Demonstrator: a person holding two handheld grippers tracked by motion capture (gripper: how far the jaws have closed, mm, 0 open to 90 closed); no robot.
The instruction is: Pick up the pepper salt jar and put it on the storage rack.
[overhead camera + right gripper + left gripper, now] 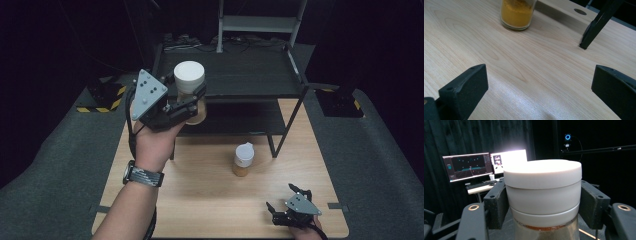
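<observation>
Your left gripper is clamped on a jar w/ a white lid, pads pressing the lid's sides in the left gripper view. The jar is held up off the table, upright, in front of the black shelf rack. Your right gripper rests low at the table's near right corner, jaws wide apart, nothing between them. A 2nd jar w/ yellow powder stands on the table, just beside the rack's leg, well apart from the right gripper.
</observation>
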